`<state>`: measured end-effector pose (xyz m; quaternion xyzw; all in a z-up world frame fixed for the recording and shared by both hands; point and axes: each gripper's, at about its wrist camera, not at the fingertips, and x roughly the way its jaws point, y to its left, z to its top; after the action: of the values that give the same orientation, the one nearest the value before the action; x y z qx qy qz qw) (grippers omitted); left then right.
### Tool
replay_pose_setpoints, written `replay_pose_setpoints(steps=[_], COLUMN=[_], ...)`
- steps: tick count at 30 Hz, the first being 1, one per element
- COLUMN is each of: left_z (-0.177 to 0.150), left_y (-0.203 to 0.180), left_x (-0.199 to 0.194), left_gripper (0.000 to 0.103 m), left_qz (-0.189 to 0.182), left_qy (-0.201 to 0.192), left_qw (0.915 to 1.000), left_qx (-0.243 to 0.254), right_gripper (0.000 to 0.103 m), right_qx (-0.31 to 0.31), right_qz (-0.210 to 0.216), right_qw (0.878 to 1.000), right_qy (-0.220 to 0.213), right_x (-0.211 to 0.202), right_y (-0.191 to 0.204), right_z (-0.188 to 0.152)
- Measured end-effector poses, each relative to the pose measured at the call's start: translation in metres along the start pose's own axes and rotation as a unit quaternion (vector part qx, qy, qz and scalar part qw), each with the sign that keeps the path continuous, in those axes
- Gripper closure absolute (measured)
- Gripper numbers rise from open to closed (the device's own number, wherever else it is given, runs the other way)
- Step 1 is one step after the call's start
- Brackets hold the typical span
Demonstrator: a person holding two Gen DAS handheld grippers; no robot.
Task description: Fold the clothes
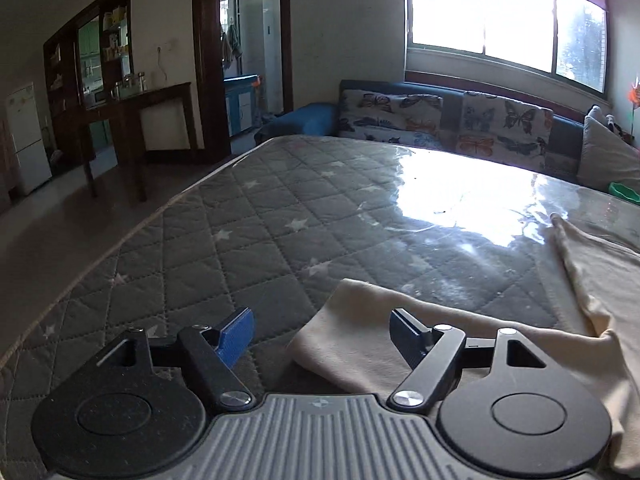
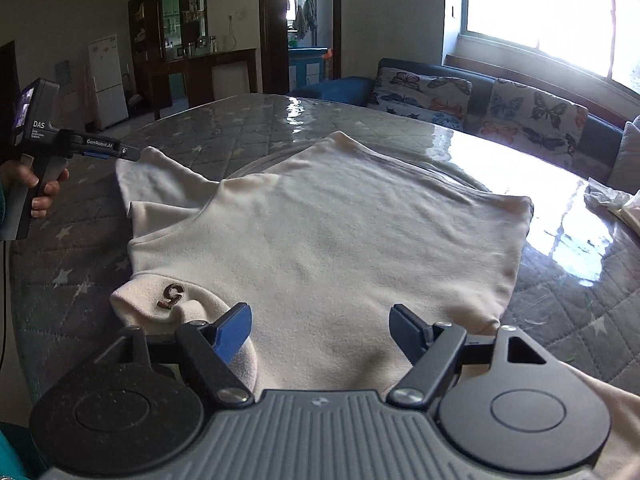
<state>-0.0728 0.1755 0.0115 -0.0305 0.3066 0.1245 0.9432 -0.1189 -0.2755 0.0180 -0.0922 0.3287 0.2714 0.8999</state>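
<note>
A cream sweatshirt (image 2: pixel 328 232) lies spread on the grey quilted mattress (image 2: pixel 72 248), with a small brown emblem (image 2: pixel 171 295) near its close left corner. My right gripper (image 2: pixel 320 330) is open just above the garment's near edge. My left gripper (image 1: pixel 322 334) is open over the end of a cream sleeve (image 1: pixel 360 340); its body also shows in the right wrist view (image 2: pixel 100 148), beside the sleeve at the garment's left.
The mattress wears glossy plastic film that glares under the window (image 1: pixel 500 12). A butterfly-print sofa (image 1: pixel 460 124) runs behind it. Crumpled white material (image 2: pixel 612 200) lies at the right edge. A dark wooden table (image 1: pixel 132 120) and a fridge (image 1: pixel 24 136) stand at left.
</note>
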Motion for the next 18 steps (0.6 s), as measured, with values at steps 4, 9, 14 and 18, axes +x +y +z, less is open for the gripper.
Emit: replay_pose_setpoints(steps=[4,9,14,18], left_z=[-0.002,0.011,0.026,0.022], left_y=[0.001,-0.002,-0.012,-0.015], left_x=[0.011,0.011,0.017,0.032], left_gripper=[0.053,0.095,0.097,0.096], left_qz=[-0.015,-0.007,0.023,0.033], left_qy=[0.011,-0.007,-0.047,-0.026], left_qw=[0.9998,0.9999,0.9974,0.9971], left_qx=[-0.005,0.006,0.051,0.063], right_gripper=[0.025,0.025,0.021,0.021], right_qx=[0.000,-0.001,-0.011,-0.012], right_qz=[-0.006,-0.005,0.002,0.000], right_qw=[1.000,1.000,1.000,1.000], right_qy=[-0.006,-0.002,0.003,-0.008], right_x=[-0.001,0.001,0.004,-0.001], right_y=[0.002,0.003,0.006,0.008], right_z=[0.000,-0.001,-0.007,-0.004])
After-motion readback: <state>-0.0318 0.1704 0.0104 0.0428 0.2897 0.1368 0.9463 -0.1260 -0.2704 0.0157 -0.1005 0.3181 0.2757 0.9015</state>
